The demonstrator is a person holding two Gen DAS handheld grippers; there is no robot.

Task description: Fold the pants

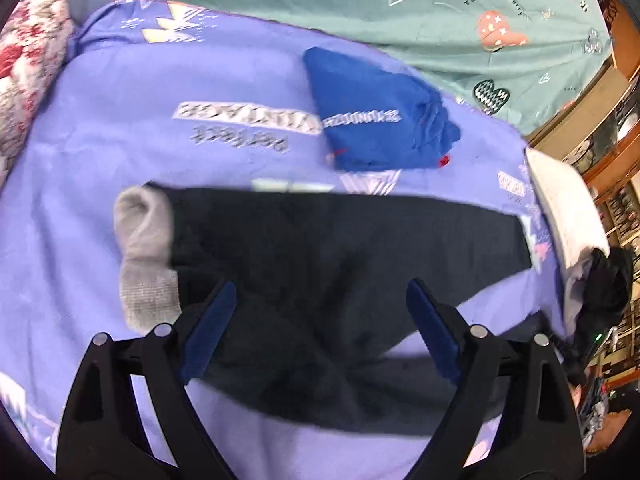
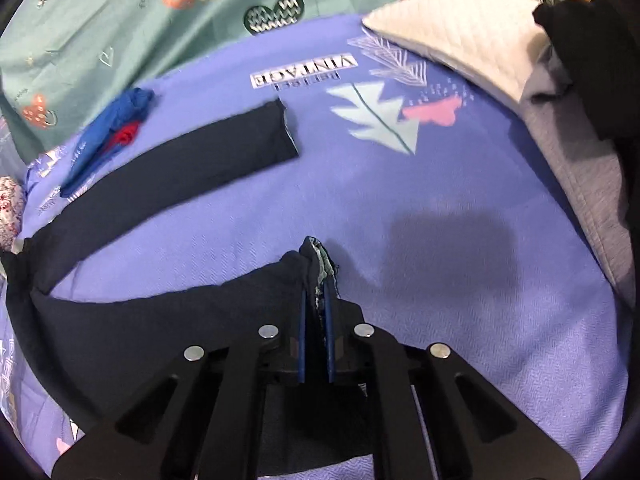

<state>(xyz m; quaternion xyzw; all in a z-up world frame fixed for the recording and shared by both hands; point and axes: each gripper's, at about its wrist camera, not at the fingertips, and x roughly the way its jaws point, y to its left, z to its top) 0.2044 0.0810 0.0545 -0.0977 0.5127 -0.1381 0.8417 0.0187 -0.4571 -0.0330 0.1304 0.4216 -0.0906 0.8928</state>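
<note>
Dark navy pants (image 1: 320, 264) with a grey waistband (image 1: 144, 256) lie on a purple bedsheet (image 1: 200, 88). My left gripper (image 1: 320, 312) is open, its blue pads wide apart just above the pants near the waist. In the right wrist view the far leg (image 2: 192, 160) lies flat and straight. My right gripper (image 2: 316, 292) is shut on the hem of the near leg (image 2: 200, 320) and holds it bunched just above the sheet.
A folded blue garment (image 1: 372, 116) lies beyond the pants; it also shows in the right wrist view (image 2: 108, 136). A white pillow (image 2: 460, 28) and dark clothes (image 2: 592, 60) sit at the right. A green patterned sheet (image 1: 440, 12) lies behind. A floral cushion (image 1: 28, 64) is at the left.
</note>
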